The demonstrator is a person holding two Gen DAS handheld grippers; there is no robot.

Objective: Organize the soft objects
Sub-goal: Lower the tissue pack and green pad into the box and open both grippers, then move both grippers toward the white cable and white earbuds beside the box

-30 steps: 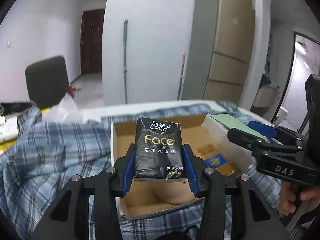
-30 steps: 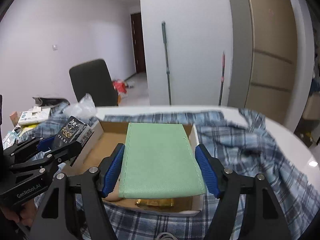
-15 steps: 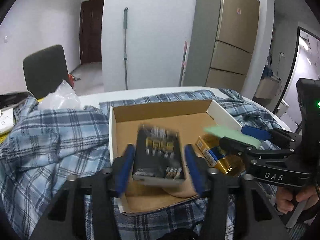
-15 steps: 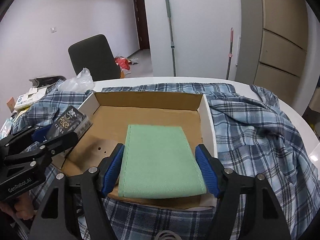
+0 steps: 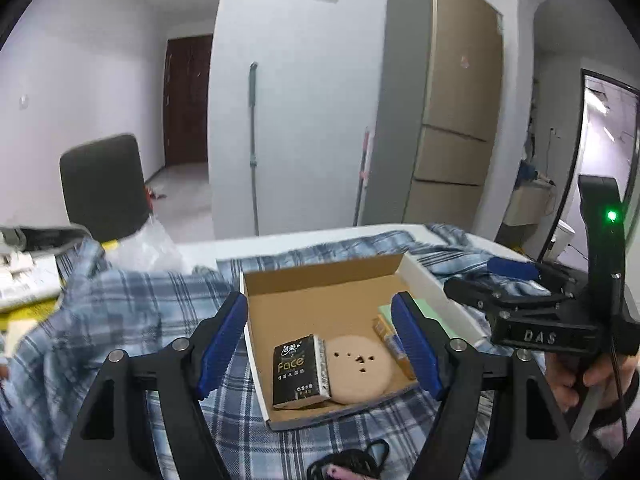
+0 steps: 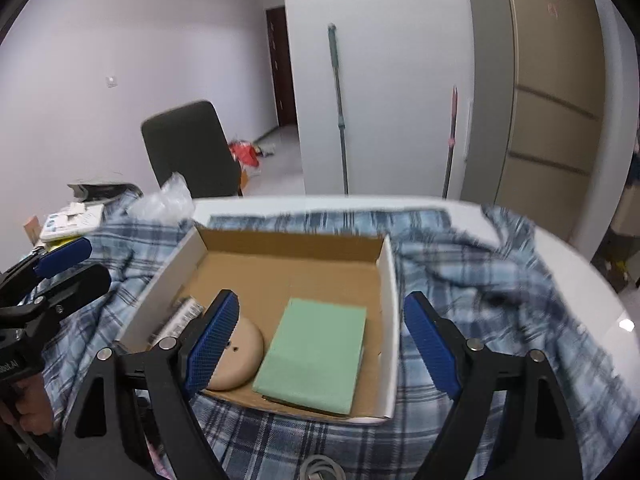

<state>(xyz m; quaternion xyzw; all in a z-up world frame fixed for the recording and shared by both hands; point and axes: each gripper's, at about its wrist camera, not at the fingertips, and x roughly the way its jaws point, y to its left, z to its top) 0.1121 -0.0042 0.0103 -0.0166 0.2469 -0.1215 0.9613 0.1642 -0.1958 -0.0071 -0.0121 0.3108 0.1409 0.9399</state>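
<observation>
4 soft things lie in my cardboard box (image 5: 424, 286): the tissue pack (image 5: 300, 368), round sponge (image 5: 358, 364), green cloth (image 6: 316, 350) and a gold packet (image 5: 390, 340). Both my left tool (image 5: 320, 344) and right tool (image 6: 322, 340) gape wide and hold nothing. Sorting looks nearly finished, though the plaid shirt (image 6: 480, 276) is unfolded on the bench.

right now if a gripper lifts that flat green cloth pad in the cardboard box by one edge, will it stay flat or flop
The flat green cloth pad would probably sag: it looks thin and soft-edged. It seems light, lying partly propped on something underneath without flattening it. Its matte surface should grip the right gripper pads well, and both grippers' jaws are open now, so nothing holds it in the cardboard box.
</observation>
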